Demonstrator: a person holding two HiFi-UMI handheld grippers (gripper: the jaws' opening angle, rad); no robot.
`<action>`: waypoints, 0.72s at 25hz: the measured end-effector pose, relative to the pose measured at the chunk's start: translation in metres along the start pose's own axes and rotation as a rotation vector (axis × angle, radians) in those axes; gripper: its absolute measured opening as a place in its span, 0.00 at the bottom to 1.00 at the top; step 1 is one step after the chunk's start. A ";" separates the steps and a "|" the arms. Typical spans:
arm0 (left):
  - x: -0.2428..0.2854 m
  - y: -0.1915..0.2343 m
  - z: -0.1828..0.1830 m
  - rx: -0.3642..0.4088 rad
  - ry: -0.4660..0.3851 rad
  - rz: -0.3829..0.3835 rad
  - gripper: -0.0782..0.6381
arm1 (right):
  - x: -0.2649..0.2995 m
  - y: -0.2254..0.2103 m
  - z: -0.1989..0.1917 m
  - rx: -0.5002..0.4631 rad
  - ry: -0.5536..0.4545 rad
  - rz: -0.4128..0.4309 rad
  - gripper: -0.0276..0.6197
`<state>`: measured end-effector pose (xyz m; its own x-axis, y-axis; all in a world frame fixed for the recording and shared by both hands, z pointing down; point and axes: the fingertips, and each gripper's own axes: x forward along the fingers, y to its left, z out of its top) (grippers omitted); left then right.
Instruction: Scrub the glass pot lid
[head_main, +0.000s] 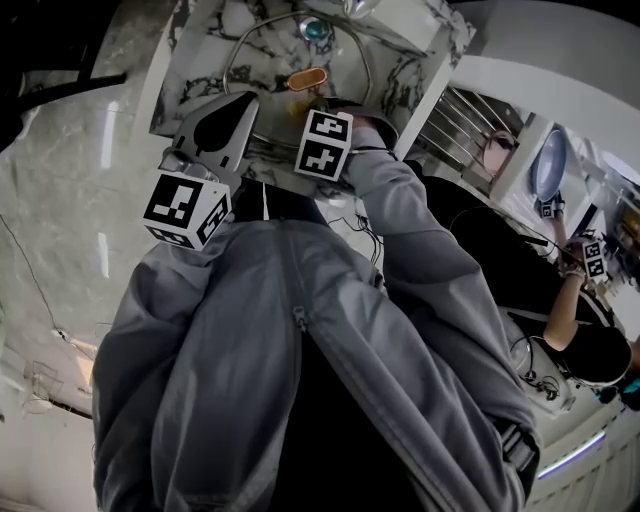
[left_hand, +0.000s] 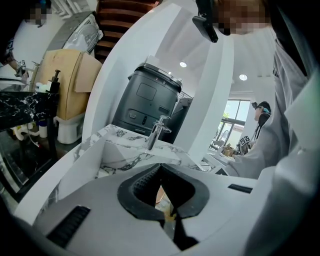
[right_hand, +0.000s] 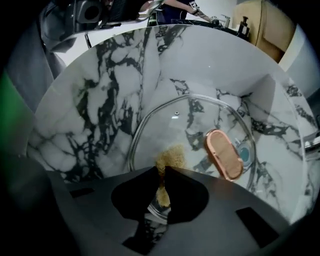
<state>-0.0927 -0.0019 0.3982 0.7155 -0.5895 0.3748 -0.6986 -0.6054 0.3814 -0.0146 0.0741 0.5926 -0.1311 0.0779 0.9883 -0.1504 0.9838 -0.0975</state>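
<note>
Right gripper (right_hand: 162, 172): fingers closed on a tan scouring pad (right_hand: 170, 157). The pad's free end projects past the tips. It lies over the glass just inside the near rim; contact cannot be confirmed.

Left gripper (left_hand: 161, 169): fingers closed, pad on pad.

Glass pot lid (right_hand: 190, 130): round, clear, with a thin metal rim and a small vent hole (right_hand: 176, 116). It lies flat in the sink (right_hand: 100, 100), directly below and ahead of the right fingers. Its oval copper-coloured handle (right_hand: 223, 154) sits ahead and to the right of the tips. A teal drain (right_hand: 245, 152) shows through the glass beside the handle.

Surface: white marble basin with black veining. A chrome faucet (left_hand: 159, 131) stands ahead of the left fingers, on the far edge.

Room: a dark grey appliance (left_hand: 147, 100) stands beyond the faucet between white curved panels. The floor (head_main: 60, 200) is pale and glossy. A second person (head_main: 560, 300) works at the right.
</note>
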 end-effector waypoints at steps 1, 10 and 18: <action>0.000 -0.001 0.001 -0.001 -0.002 -0.001 0.13 | 0.001 0.008 -0.002 0.009 0.006 0.043 0.12; 0.003 -0.005 0.001 -0.003 0.002 -0.009 0.13 | 0.011 0.068 -0.009 0.099 0.011 0.355 0.12; 0.011 -0.011 0.003 0.001 0.006 -0.028 0.13 | -0.017 0.059 -0.015 0.164 -0.007 0.375 0.12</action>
<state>-0.0766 -0.0032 0.3961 0.7345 -0.5692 0.3695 -0.6785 -0.6219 0.3909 -0.0067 0.1334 0.5721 -0.2129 0.4249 0.8798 -0.2454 0.8484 -0.4691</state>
